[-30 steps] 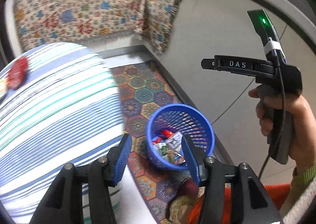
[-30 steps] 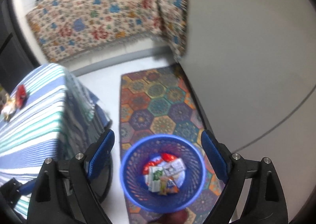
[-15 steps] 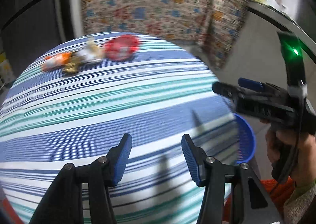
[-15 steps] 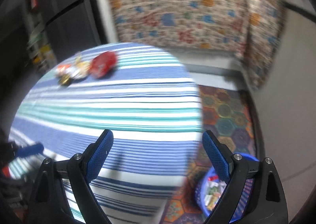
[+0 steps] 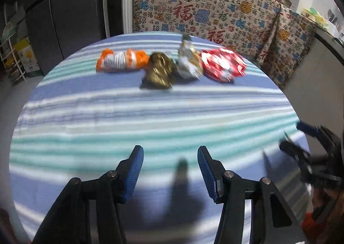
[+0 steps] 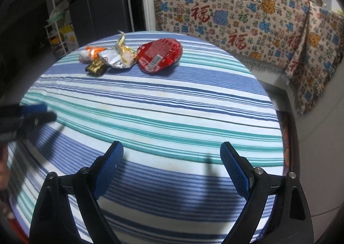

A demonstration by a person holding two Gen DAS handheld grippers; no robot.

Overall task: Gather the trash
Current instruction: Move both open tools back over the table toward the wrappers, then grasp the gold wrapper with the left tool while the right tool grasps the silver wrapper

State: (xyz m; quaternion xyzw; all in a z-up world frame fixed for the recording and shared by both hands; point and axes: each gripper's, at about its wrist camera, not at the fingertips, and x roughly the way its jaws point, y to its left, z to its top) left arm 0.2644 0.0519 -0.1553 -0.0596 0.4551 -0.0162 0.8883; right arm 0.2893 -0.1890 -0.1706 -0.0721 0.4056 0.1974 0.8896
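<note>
left hand-held gripper [image 5: 169, 163] gaping, right hand-held gripper [image 6: 172, 163] wide, both bare | wrappers [image 6: 120, 56] far across striped tablecloth [image 6: 172, 115]

Both views bend strongly toward the edges, with black corners. The left wrist view is smeared by motion: the wrappers [image 5: 169, 66] on the striped tablecloth [image 5: 150, 119] look soft. The right wrist view is sharper. Light comes from above, and the gripper fingers cast dark shadows on the cloth's near edge.
</note>
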